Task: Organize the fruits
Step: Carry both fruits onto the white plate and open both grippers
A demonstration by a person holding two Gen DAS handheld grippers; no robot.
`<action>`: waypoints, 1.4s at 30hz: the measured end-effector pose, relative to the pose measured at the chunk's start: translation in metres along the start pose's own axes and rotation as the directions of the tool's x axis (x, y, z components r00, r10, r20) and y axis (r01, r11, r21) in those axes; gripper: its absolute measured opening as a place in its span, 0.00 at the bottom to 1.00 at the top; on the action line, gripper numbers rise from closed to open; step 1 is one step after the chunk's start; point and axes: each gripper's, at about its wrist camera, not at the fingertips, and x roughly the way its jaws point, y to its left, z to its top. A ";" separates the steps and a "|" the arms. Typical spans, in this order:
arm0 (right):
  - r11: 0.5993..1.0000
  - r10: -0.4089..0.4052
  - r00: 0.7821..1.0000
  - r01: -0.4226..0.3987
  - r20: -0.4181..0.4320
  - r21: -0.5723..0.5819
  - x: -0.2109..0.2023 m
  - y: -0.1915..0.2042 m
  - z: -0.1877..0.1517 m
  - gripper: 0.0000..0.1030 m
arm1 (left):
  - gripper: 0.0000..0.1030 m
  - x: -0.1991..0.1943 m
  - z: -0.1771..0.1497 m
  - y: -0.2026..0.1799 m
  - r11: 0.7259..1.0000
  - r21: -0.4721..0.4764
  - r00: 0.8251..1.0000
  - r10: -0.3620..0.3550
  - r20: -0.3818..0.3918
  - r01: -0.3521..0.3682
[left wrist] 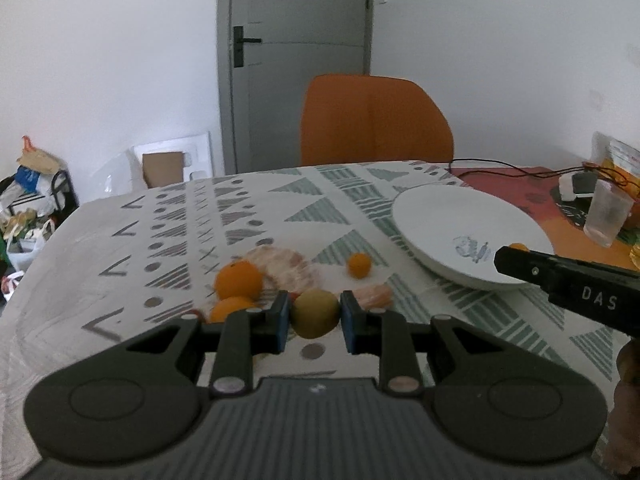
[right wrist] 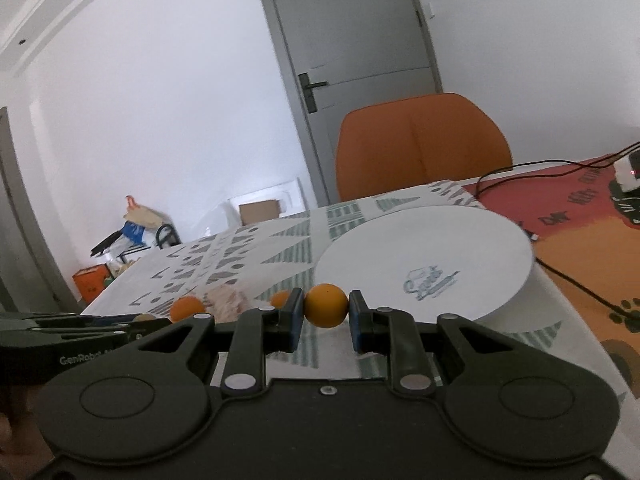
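My left gripper (left wrist: pixel 314 316) is shut on a yellow-green round fruit (left wrist: pixel 315 313) just above the patterned tablecloth. Behind it lie two oranges (left wrist: pixel 239 279), a small orange fruit (left wrist: pixel 359 265), a peeled citrus piece (left wrist: pixel 374 295) and a pale mesh wrapper (left wrist: pixel 284 266). My right gripper (right wrist: pixel 326 312) is shut on a small orange fruit (right wrist: pixel 326 305) and holds it near the front rim of the white plate (right wrist: pixel 460 240). The right gripper also shows in the left wrist view (left wrist: pixel 516 256), over the plate (left wrist: pixel 432 216). The left gripper shows at the left in the right wrist view (right wrist: pixel 132 324).
An orange chair (left wrist: pixel 374 120) stands behind the table. A clear plastic cup (left wrist: pixel 608 214), a white device with black cables (left wrist: pixel 576 186) and a red-orange mat (right wrist: pixel 580 216) are at the right. Bags and boxes lie on the floor at the left (left wrist: pixel 32 200).
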 end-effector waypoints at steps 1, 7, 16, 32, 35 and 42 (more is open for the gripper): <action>1.000 -0.005 1.000 0.005 0.004 0.005 0.000 -0.004 0.000 0.21 | 0.25 0.002 0.001 -0.003 1.000 0.005 1.000 -0.004 0.001 0.004; 0.999 -0.033 0.999 0.032 0.016 0.035 0.000 -0.025 0.004 0.21 | 0.25 0.015 0.009 -0.020 0.999 0.028 1.000 -0.027 0.000 0.027; 0.998 -0.048 0.999 0.047 0.016 0.048 0.008 -0.043 0.007 0.21 | 0.25 0.033 0.023 -0.045 0.996 0.058 0.997 -0.074 0.008 0.073; 0.993 -0.097 0.995 0.097 -0.005 0.073 0.019 -0.060 0.007 0.28 | 0.25 0.064 0.038 -0.071 0.988 0.086 0.992 -0.126 -0.005 0.126; 0.991 -0.114 0.993 0.114 -0.001 0.071 0.013 -0.064 0.007 0.32 | 0.25 0.070 0.041 -0.077 0.986 0.091 0.990 -0.138 -0.009 0.138; 0.988 -0.137 0.991 0.136 0.007 0.080 0.008 -0.067 0.008 0.44 | 0.31 0.071 0.049 -0.085 0.986 0.085 0.989 -0.148 0.010 0.147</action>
